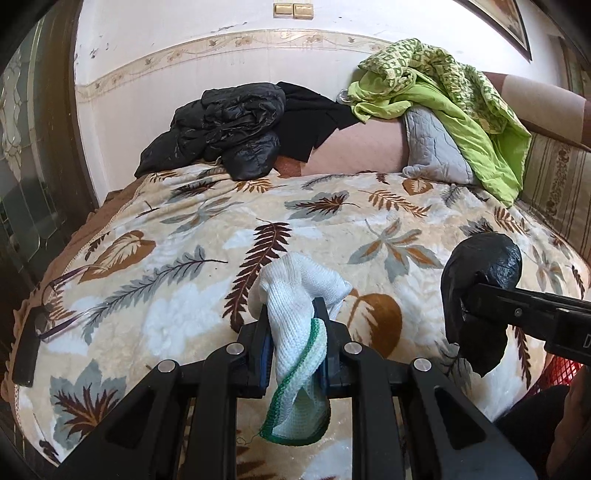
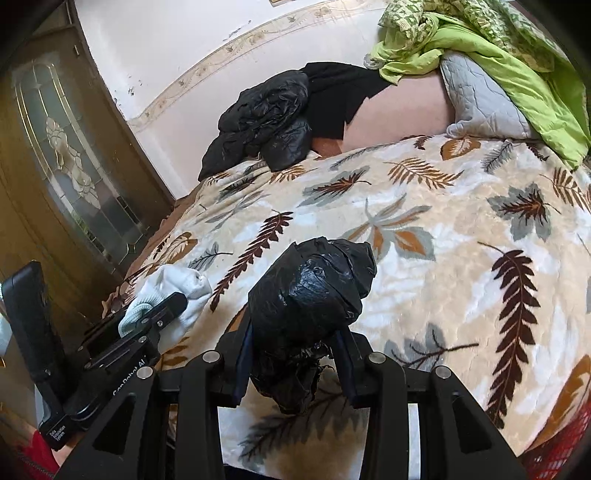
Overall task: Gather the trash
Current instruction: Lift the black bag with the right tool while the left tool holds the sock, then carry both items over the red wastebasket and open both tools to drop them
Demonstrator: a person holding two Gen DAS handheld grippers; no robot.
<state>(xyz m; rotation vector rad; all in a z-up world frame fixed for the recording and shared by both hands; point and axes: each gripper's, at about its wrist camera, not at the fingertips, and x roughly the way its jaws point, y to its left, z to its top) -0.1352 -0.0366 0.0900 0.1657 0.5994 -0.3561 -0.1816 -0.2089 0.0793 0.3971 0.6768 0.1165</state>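
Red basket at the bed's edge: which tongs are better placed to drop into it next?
Right tongs, probably: gripping the black plastic wad, with the red basket on their side.

Counts only. Two grippers were in view: left gripper (image 1: 291, 314) and right gripper (image 2: 295, 343), each with two fingers. One white sock with a green cuff (image 1: 295, 295) sat in the left one. One wad of black plastic (image 2: 310, 288) sat in the right one. One leaf-print blanket (image 1: 221, 236) covered the bed. One black puffer jacket (image 1: 221, 136) and one flat black cloth (image 1: 310, 118) lay at the far edge. One green patterned garment (image 1: 443, 92). One grey quilted pillow (image 1: 432, 147). Two beige wall switches (image 1: 293, 10). One glass-panelled door (image 2: 70, 162).
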